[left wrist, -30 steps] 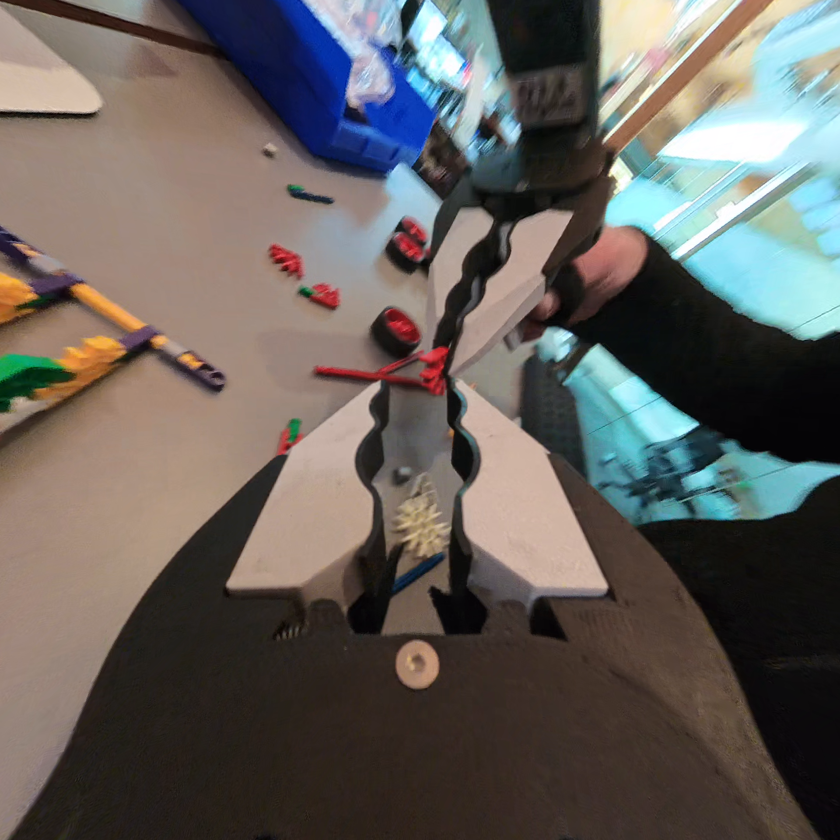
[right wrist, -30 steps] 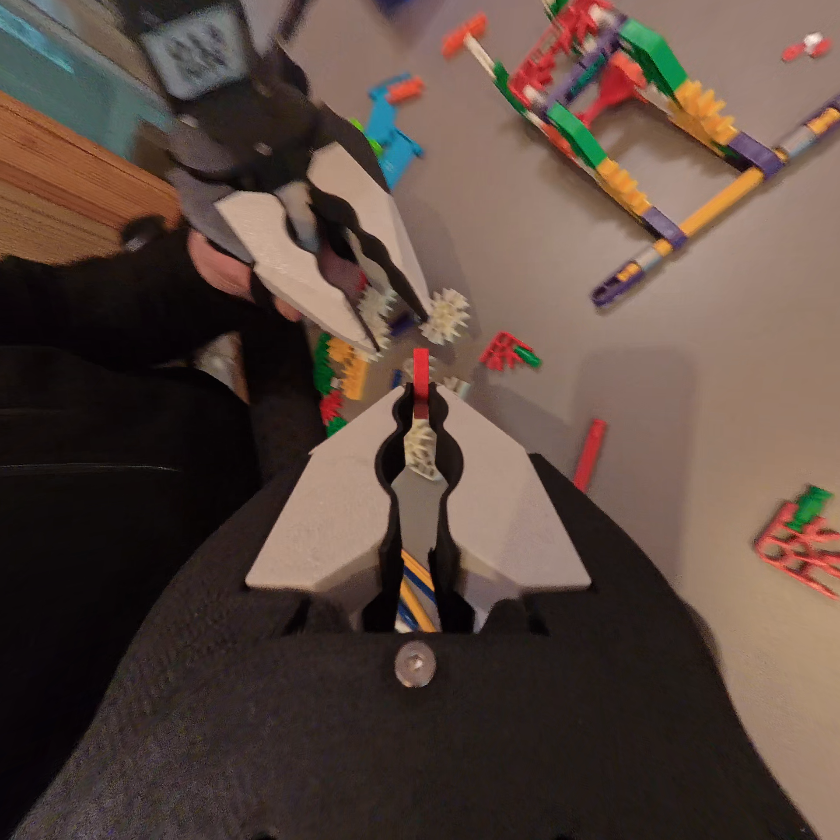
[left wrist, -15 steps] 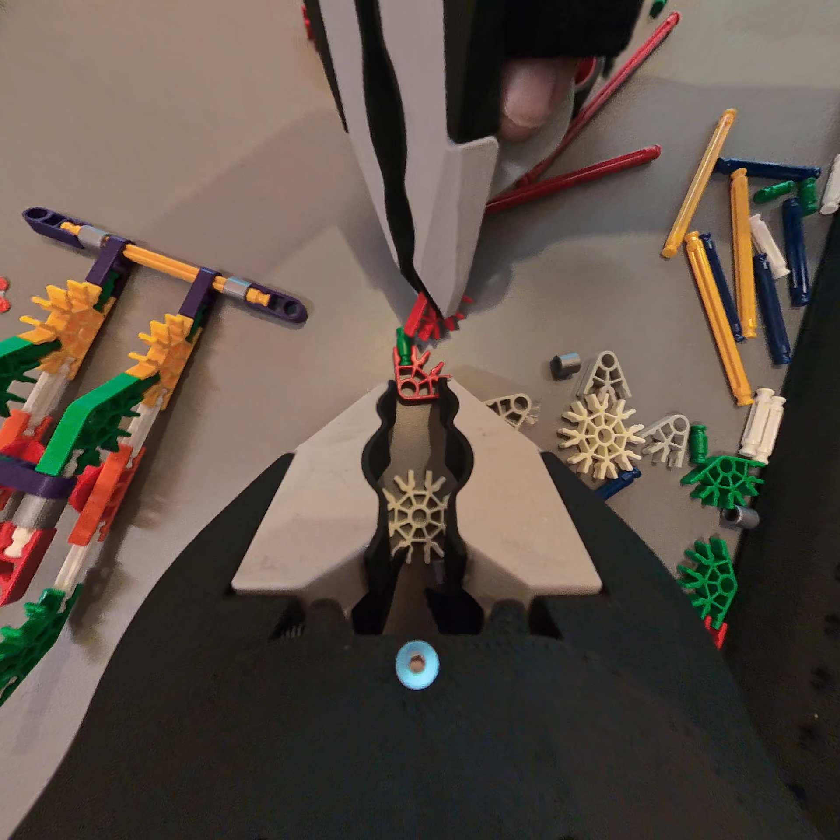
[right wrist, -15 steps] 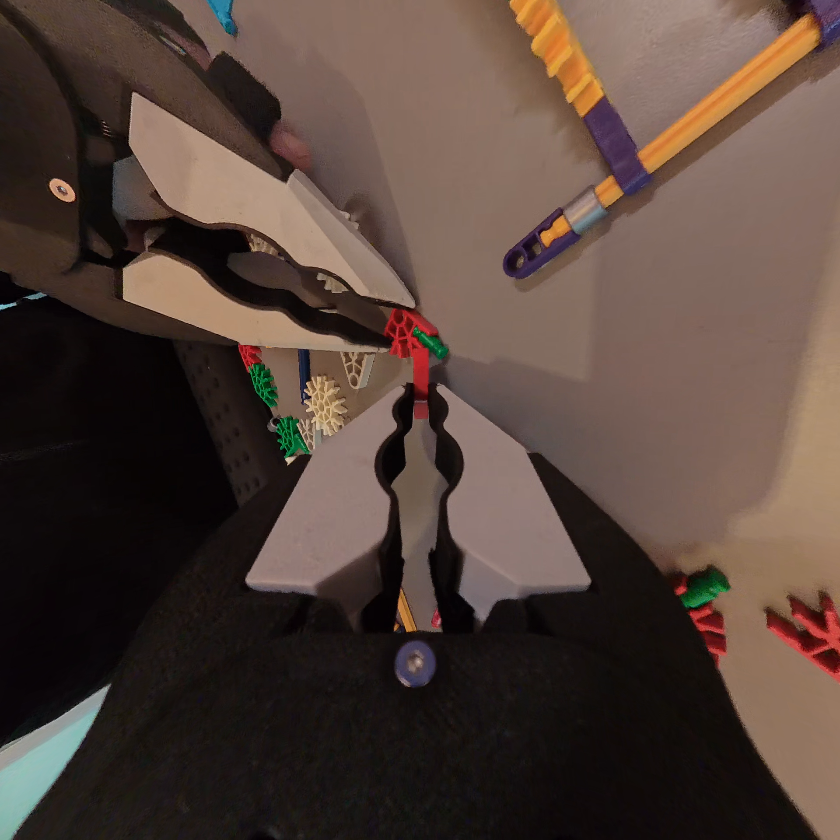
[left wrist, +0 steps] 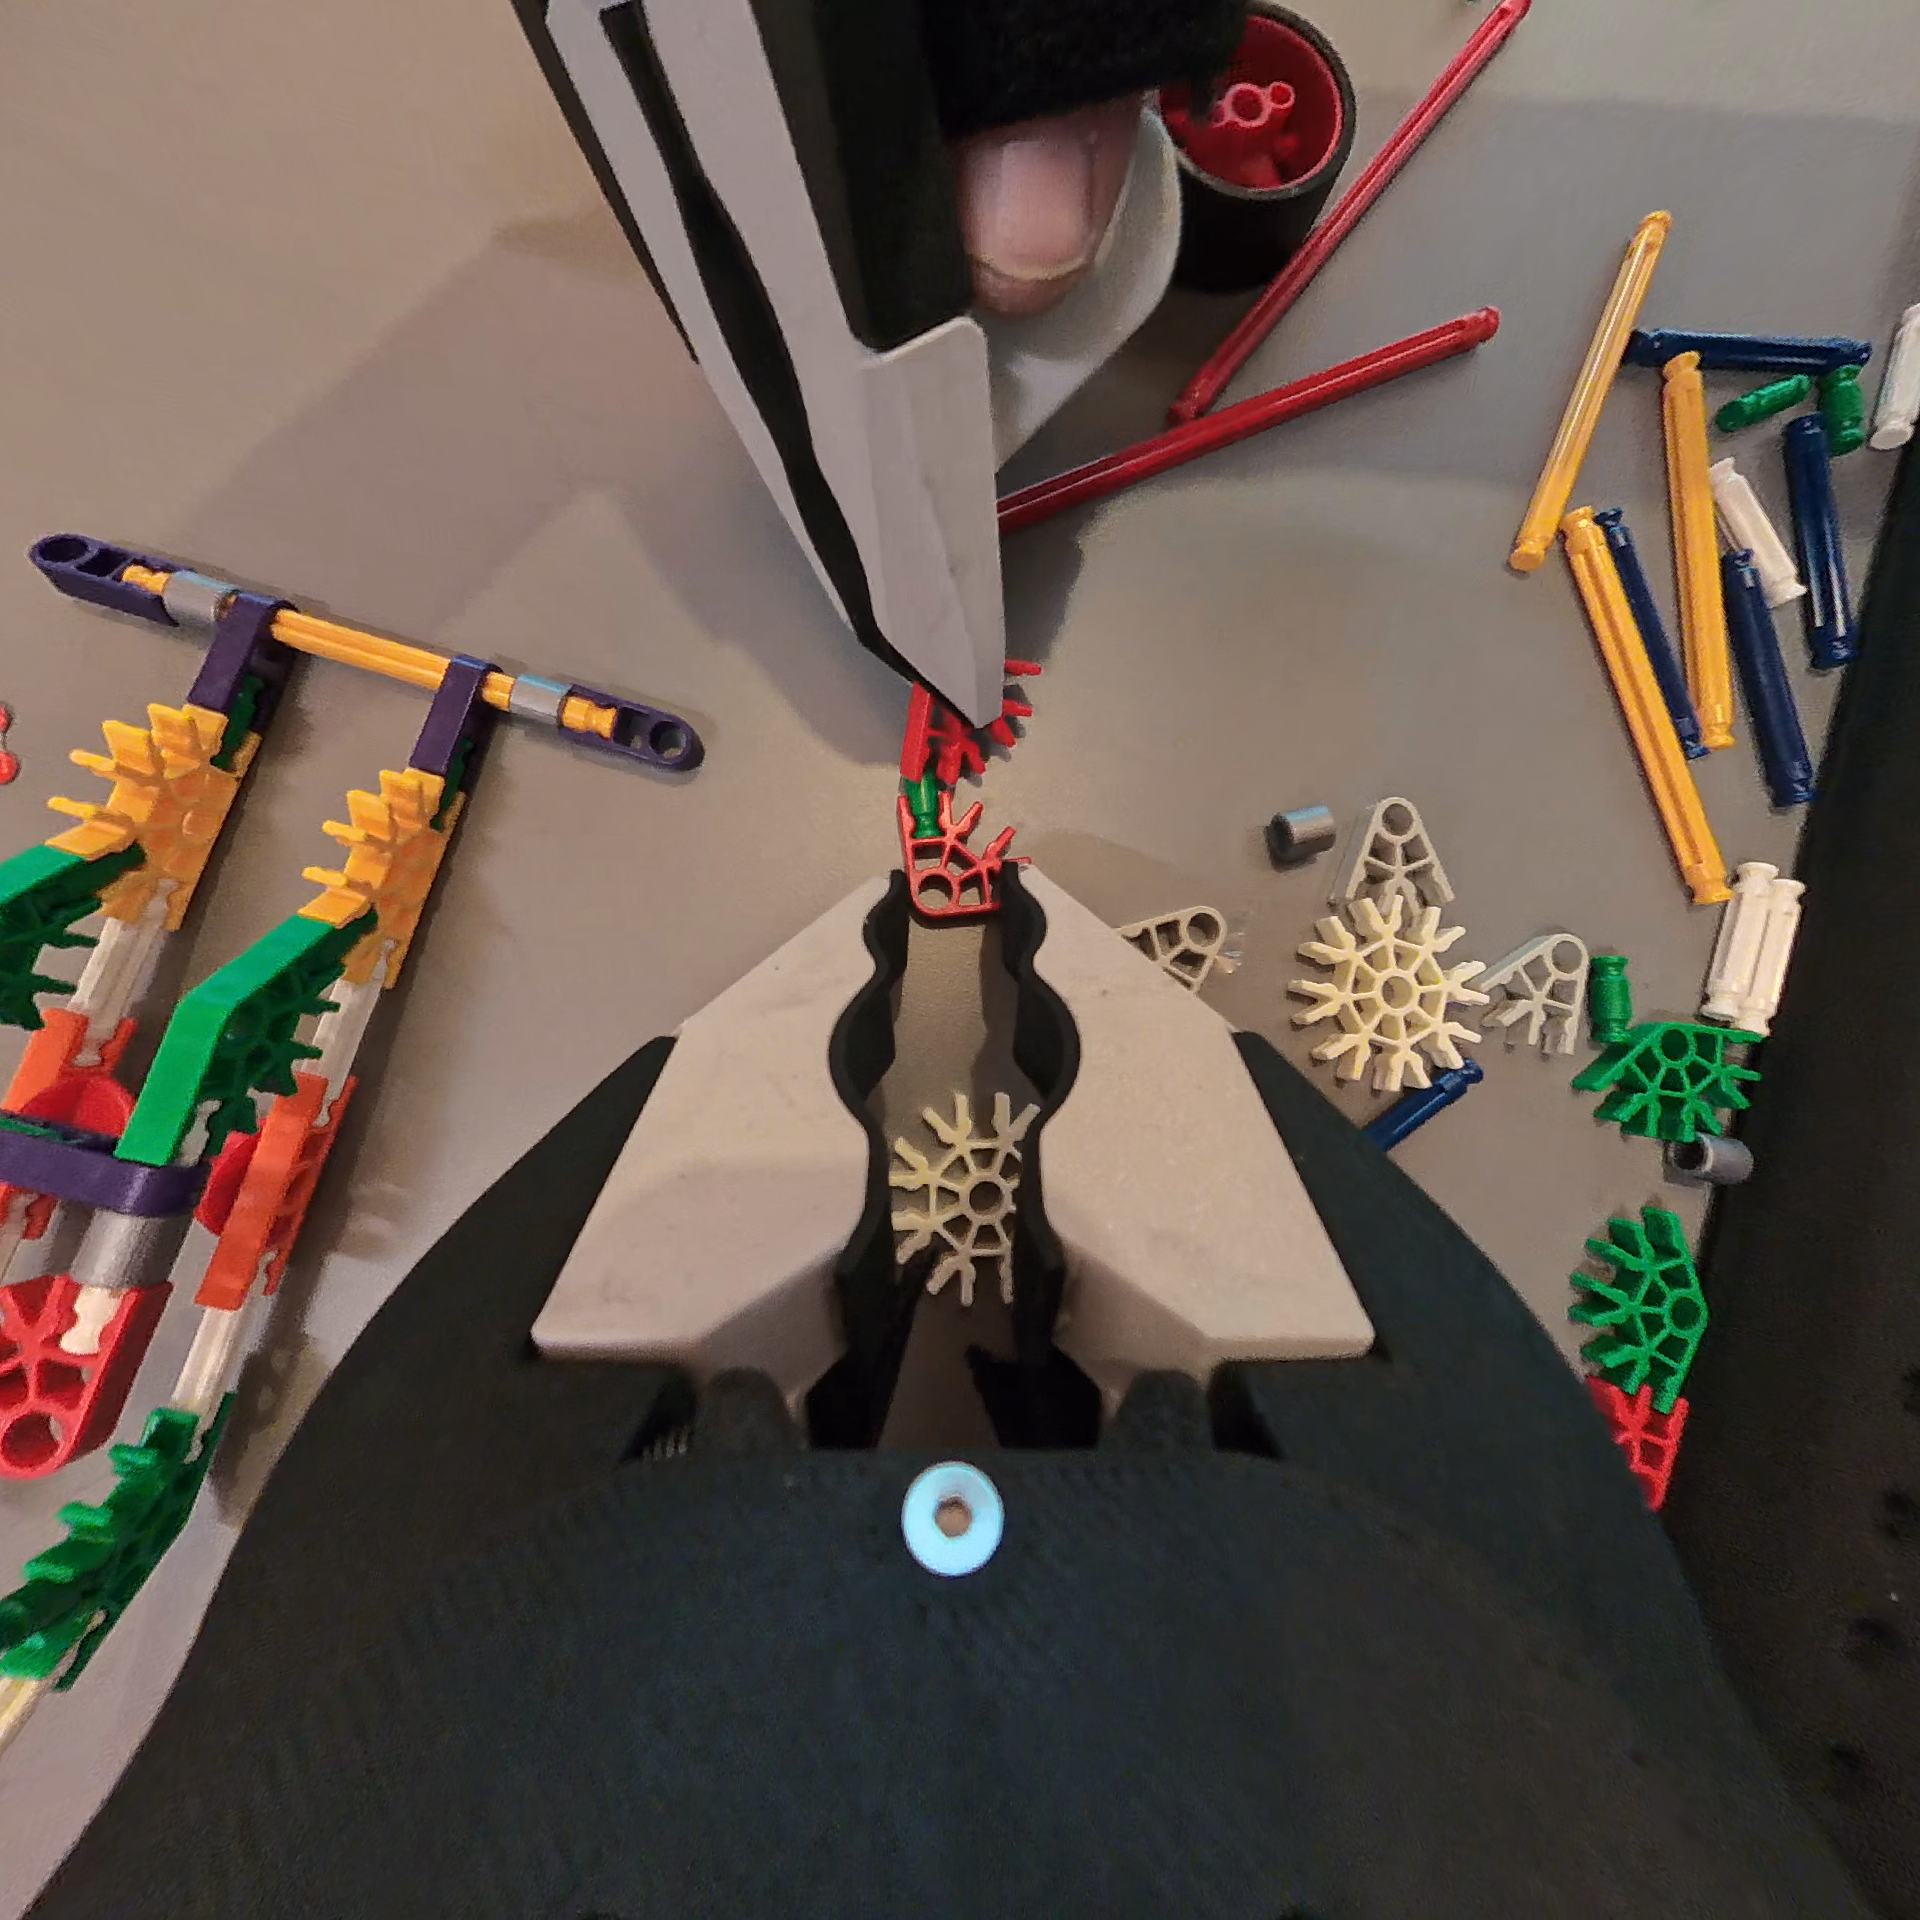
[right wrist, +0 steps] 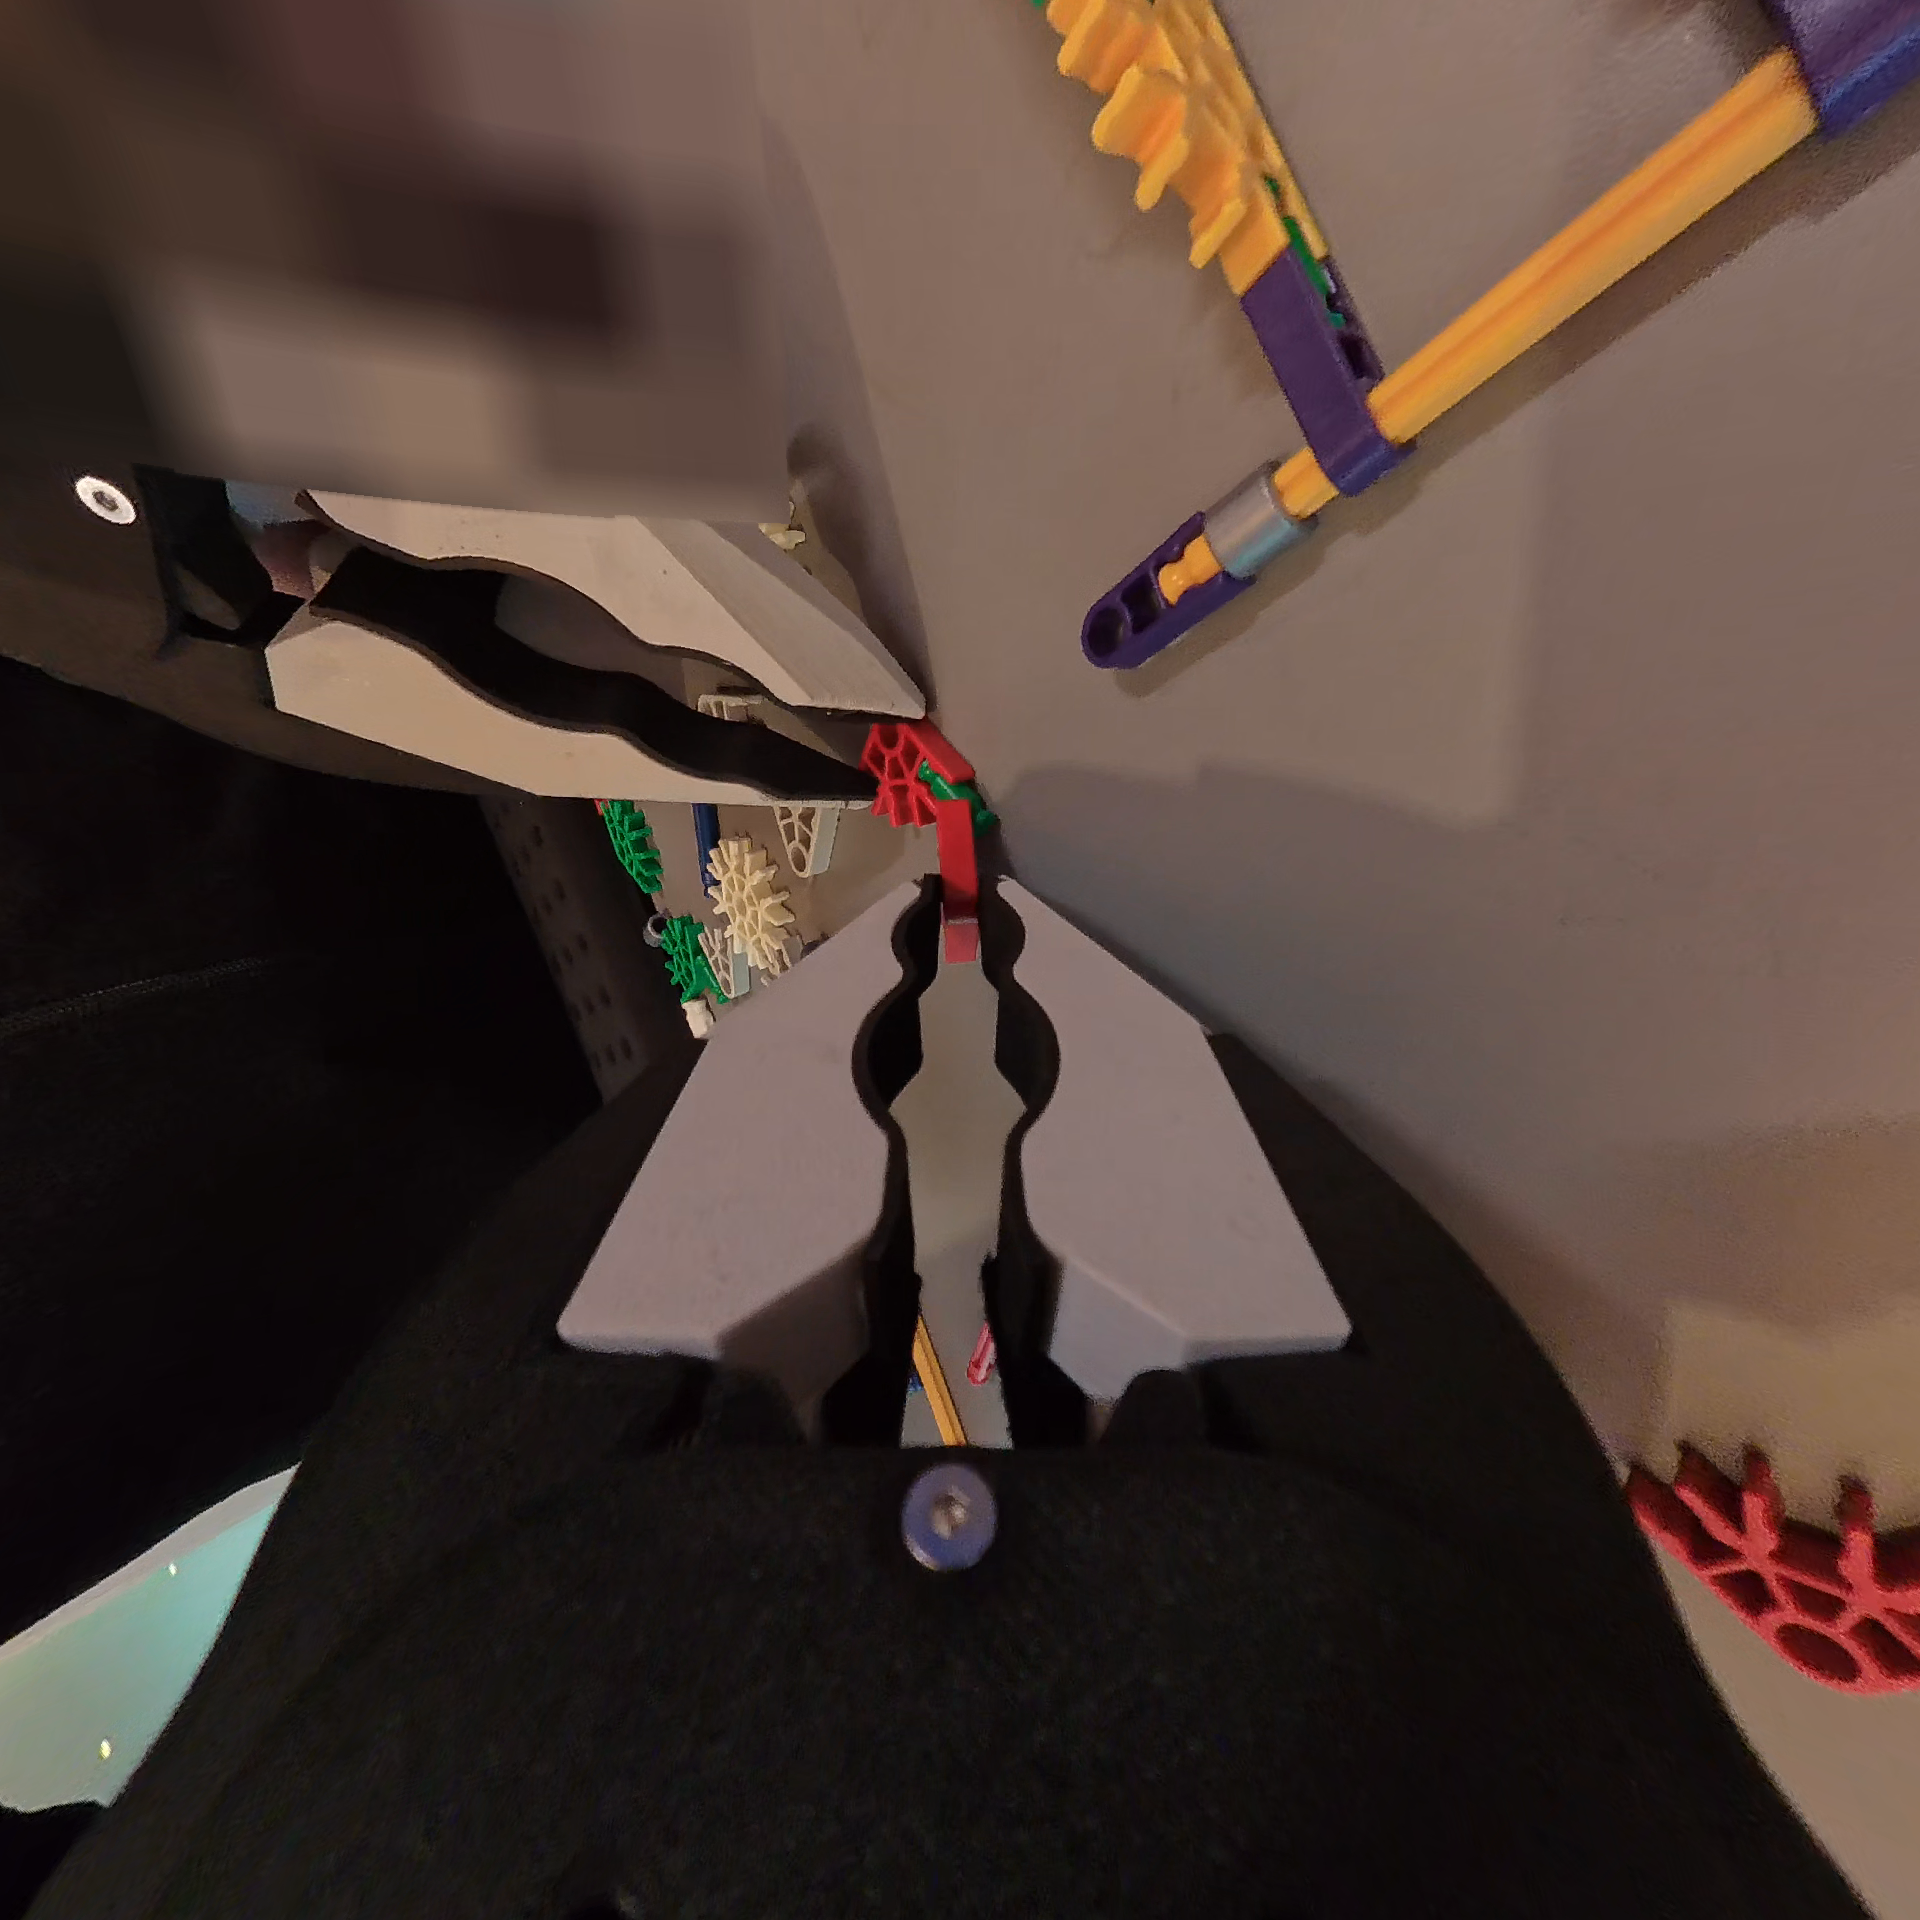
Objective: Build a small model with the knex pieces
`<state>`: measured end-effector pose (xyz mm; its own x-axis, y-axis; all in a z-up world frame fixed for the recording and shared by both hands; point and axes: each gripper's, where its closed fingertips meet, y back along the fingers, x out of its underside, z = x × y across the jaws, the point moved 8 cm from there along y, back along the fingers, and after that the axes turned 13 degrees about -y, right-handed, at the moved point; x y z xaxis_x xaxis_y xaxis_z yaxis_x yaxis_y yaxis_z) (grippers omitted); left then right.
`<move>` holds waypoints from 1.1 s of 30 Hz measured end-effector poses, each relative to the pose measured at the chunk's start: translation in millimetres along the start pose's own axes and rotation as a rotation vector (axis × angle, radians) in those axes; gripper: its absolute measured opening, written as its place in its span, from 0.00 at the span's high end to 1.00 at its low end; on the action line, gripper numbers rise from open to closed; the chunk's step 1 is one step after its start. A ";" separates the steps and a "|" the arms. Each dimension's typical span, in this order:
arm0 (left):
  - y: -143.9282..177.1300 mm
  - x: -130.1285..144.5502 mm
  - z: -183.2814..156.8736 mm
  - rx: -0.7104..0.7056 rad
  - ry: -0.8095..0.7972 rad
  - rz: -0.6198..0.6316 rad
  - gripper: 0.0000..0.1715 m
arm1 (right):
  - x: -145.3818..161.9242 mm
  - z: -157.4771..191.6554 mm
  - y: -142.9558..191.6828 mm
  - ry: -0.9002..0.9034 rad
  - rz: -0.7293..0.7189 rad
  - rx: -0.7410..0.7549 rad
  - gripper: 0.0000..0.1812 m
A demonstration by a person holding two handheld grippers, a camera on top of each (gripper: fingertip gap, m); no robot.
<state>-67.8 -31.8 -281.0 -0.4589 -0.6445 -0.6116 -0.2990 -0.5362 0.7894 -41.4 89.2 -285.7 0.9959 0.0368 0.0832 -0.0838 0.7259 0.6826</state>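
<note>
Left tool (left wrist: 954,881): nearly closed, its tips grip a red connector (left wrist: 951,868) that carries a short green rod (left wrist: 918,798).
Right tool (right wrist: 961,902): nearly closed, its tips pinch a second red connector (right wrist: 958,854); in the left wrist view this tool (left wrist: 961,696) comes down from above.
Join: the two red pieces meet at the green rod, between both tools, just above the table (left wrist: 364,343).
Under left tool: one cream snowflake connector (left wrist: 964,1195) lies on the table, seen through the gap between the fingers.
Count, right side: one more cream snowflake (left wrist: 1387,989), three grey connectors, two green connectors, two long red rods (left wrist: 1247,416), four yellow rods, about six blue rods, one wheel (left wrist: 1252,135).
Left side: one built model (left wrist: 208,935) in many colours.
Room: bare table between the model and the tools; the right side is crowded, with a dark edge (left wrist: 1818,1039) close by.
</note>
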 end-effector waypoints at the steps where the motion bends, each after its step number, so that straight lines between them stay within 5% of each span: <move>1: -0.1 -0.1 0.2 0.003 -0.001 0.000 0.92 | -0.9 0.0 -0.1 0.002 0.010 0.004 0.97; 12: -0.9 -1.0 0.6 0.018 -0.014 -0.005 0.92 | -6.1 5.5 5.2 0.043 -0.024 0.098 0.91; 26: -2.3 -2.5 1.5 0.023 -0.020 -0.006 0.92 | 5.1 17.0 15.1 0.127 -0.250 0.130 0.98; 33: -3.2 -3.9 2.0 0.025 -0.029 -0.001 0.92 | 9.4 20.6 1.3 0.228 -0.159 0.242 1.00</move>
<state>-66.7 -26.5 -281.1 -0.4824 -0.6279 -0.6107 -0.3196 -0.5230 0.7902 -32.9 76.4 -269.1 0.9770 0.1084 -0.1836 0.0943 0.5528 0.8280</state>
